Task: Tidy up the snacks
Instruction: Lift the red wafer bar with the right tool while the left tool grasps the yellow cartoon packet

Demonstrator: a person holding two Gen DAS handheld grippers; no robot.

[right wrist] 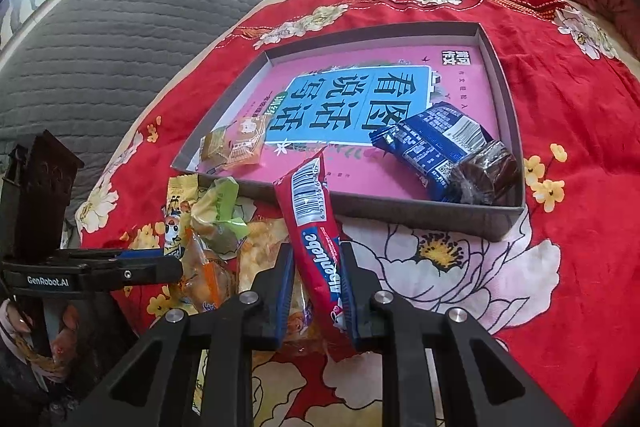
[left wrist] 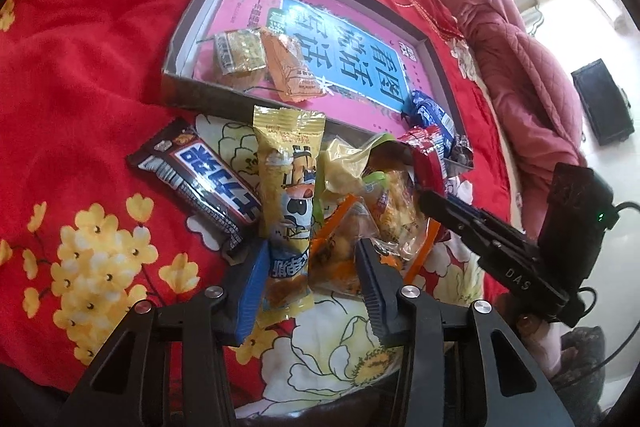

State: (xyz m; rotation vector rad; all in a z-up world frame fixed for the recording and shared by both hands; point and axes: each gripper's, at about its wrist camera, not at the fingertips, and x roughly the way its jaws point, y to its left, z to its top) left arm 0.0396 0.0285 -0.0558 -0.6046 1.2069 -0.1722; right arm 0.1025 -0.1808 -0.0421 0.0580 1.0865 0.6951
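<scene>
A shallow grey box point(left wrist: 182, 27) point(right wrist: 500, 75) with a pink book cover inside lies on the red flowered bedspread. It holds small yellow and orange packets point(left wrist: 260, 63) point(right wrist: 236, 147), a blue packet point(right wrist: 432, 143) and a dark cookie point(right wrist: 488, 175). My left gripper point(left wrist: 310, 291) is open around the lower end of a yellow cartoon snack pack point(left wrist: 286, 187). My right gripper point(right wrist: 316, 291) is shut on a red Alpenliebe stick point(right wrist: 312, 223) and holds it raised, tip over the box's near wall; it shows in the left wrist view point(left wrist: 430, 163).
A pile of loose snacks point(left wrist: 380, 211) point(right wrist: 216, 227) lies in front of the box. A dark Snickers bar point(left wrist: 200, 183) lies left of the yellow pack. A pink quilt point(left wrist: 516, 47) and a grey quilted cushion point(right wrist: 140, 19) border the bedspread.
</scene>
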